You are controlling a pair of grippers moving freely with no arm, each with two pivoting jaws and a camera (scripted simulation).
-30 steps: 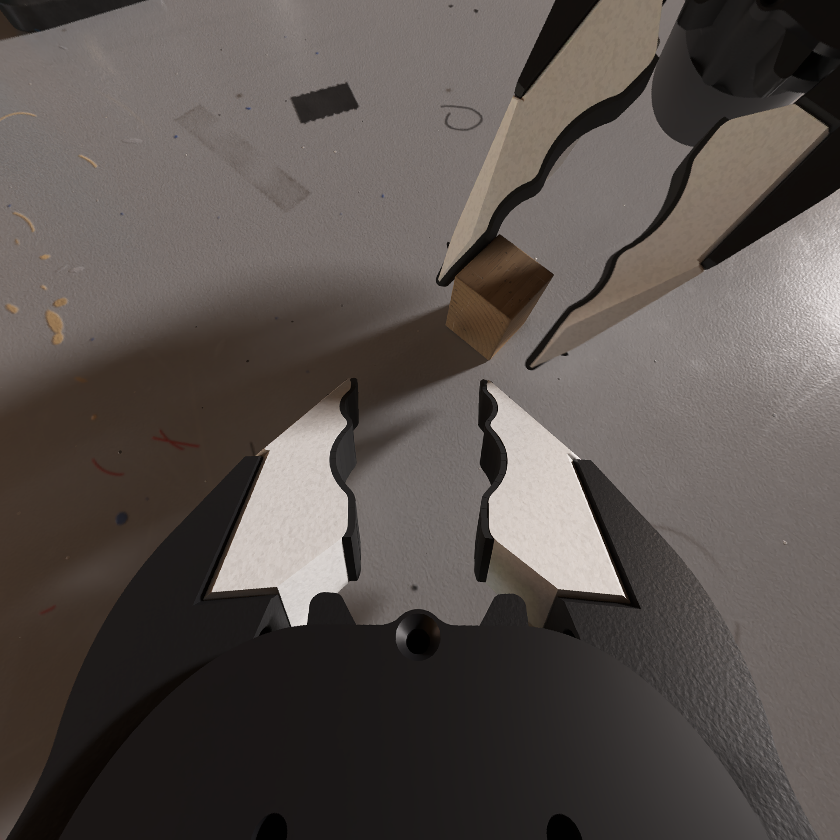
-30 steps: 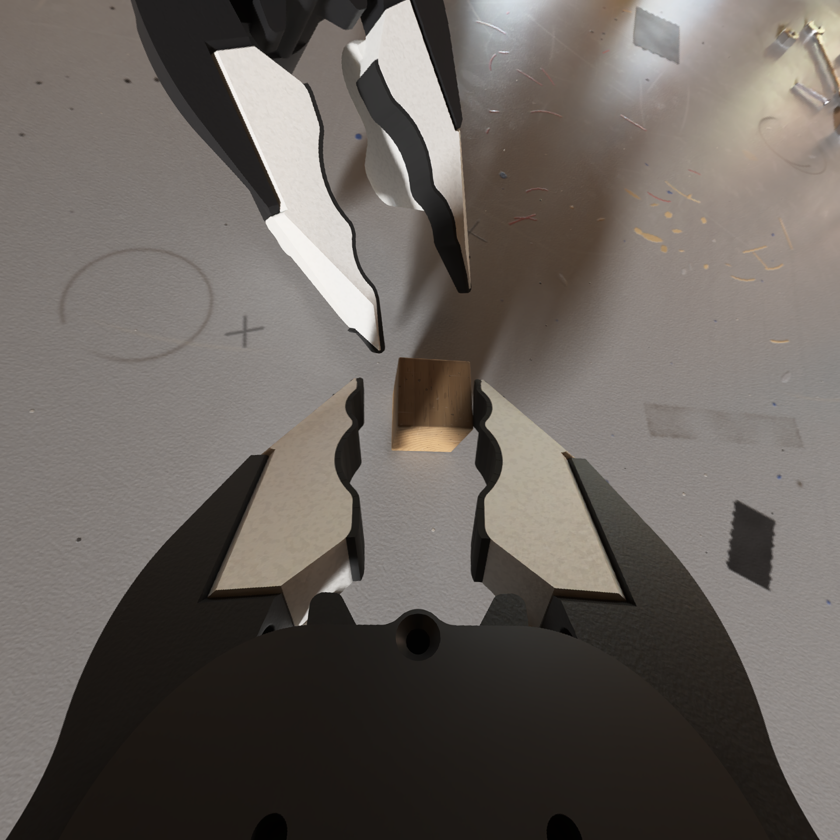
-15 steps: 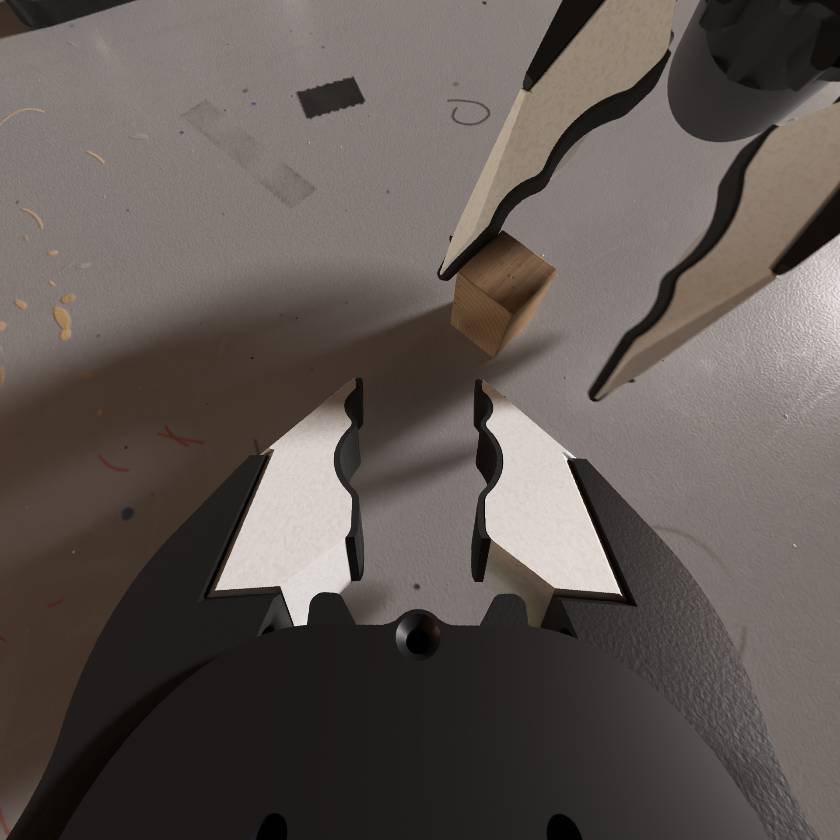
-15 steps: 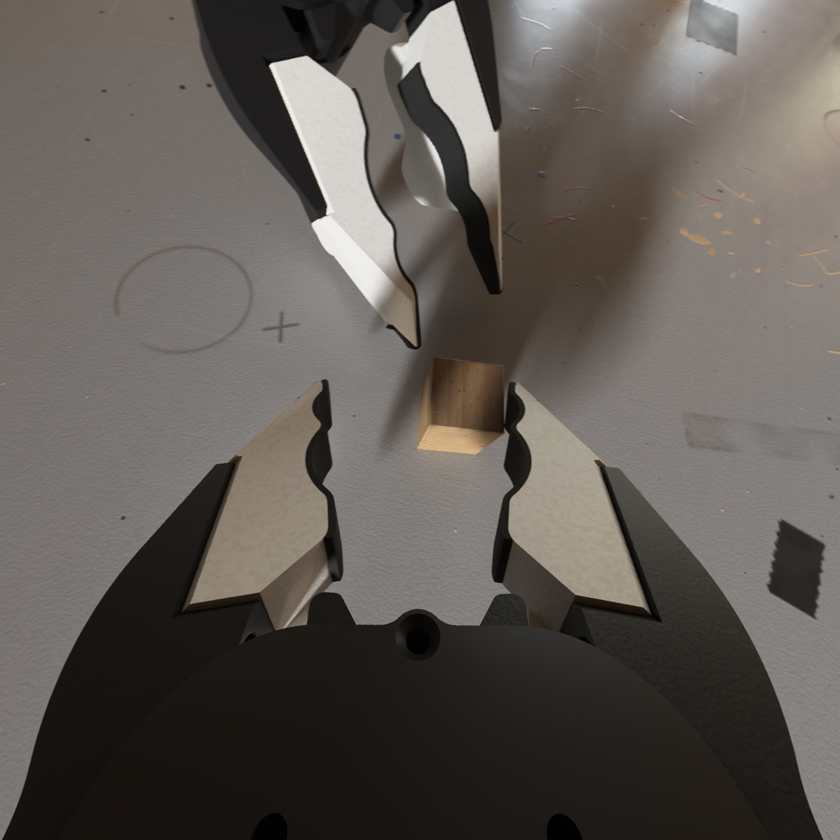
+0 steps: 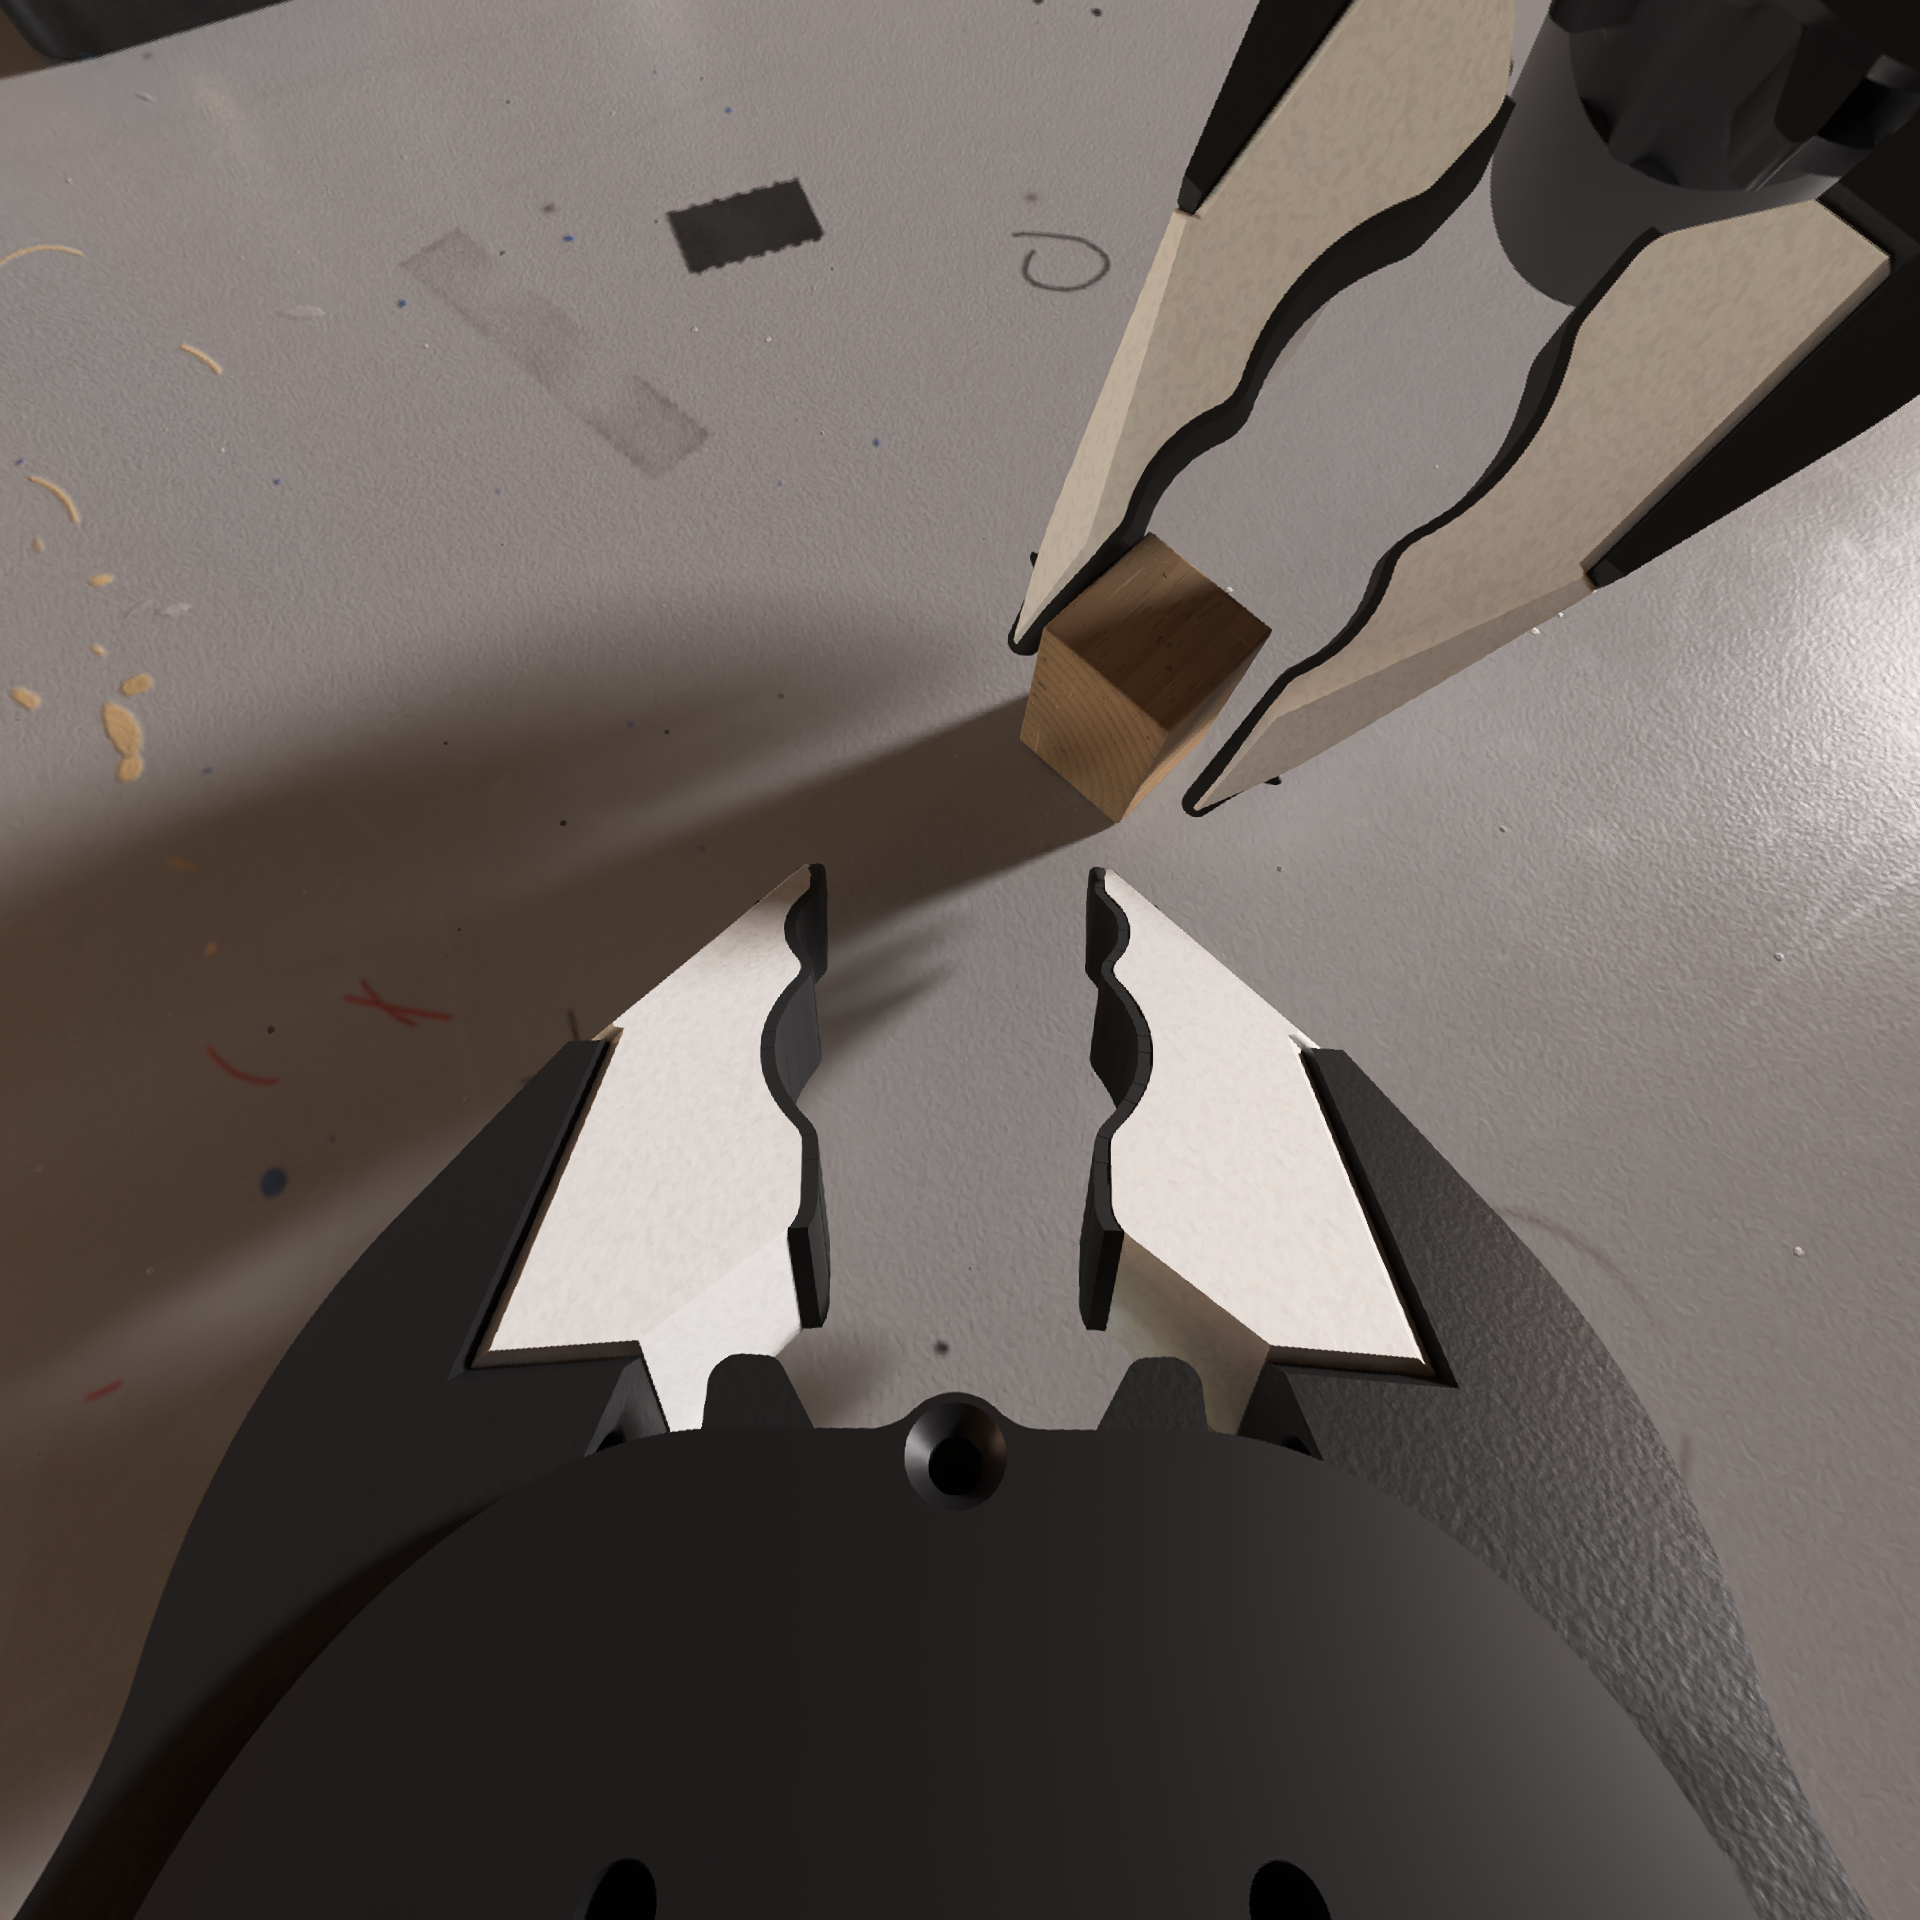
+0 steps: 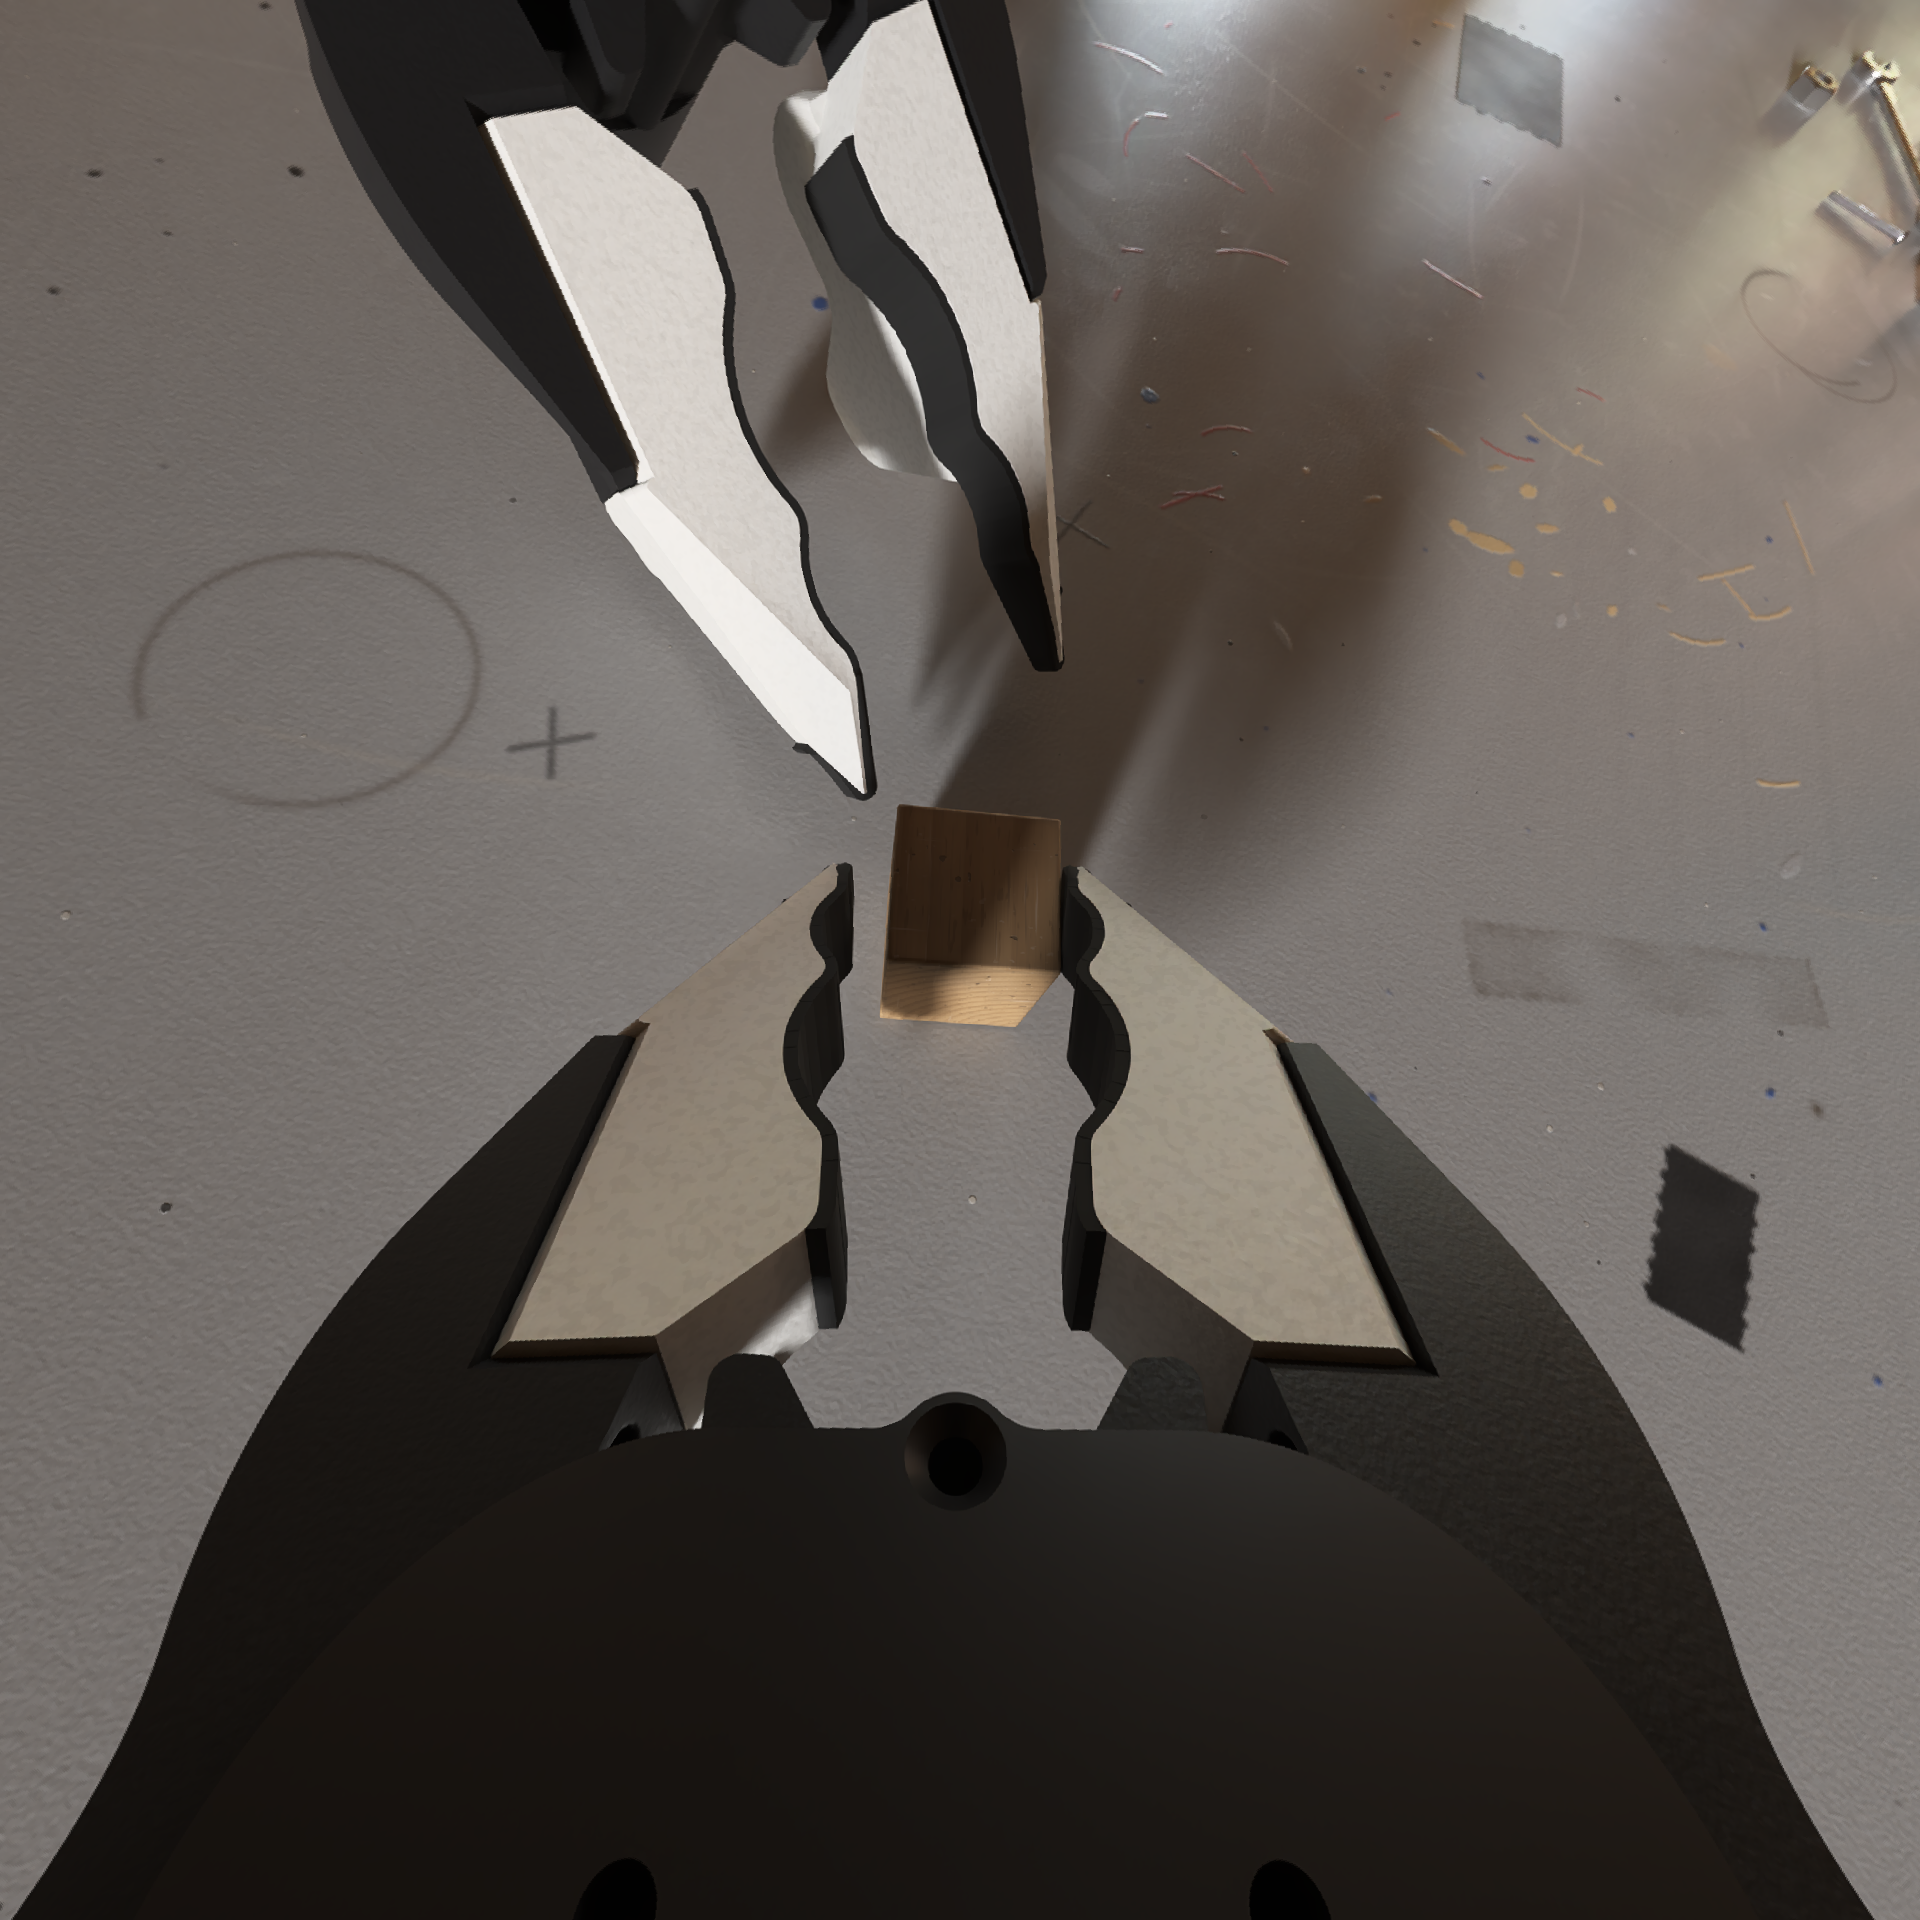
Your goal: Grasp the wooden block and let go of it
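Right gripper (image 6: 954,878) just narrowed back around the wooden block (image 6: 971,914) with a sliver of gap, so re-grasping I'd guess; left gripper (image 5: 956,883) beside it, half-open, empty.

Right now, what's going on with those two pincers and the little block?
The right gripper has its two fingers on either side of a small wooden block that sits on a grey table. One finger looks pressed to the block; the other seems a sliver off, so whether it really grips is hard to tell. The left gripper hangs open just short of the block, holding nothing.
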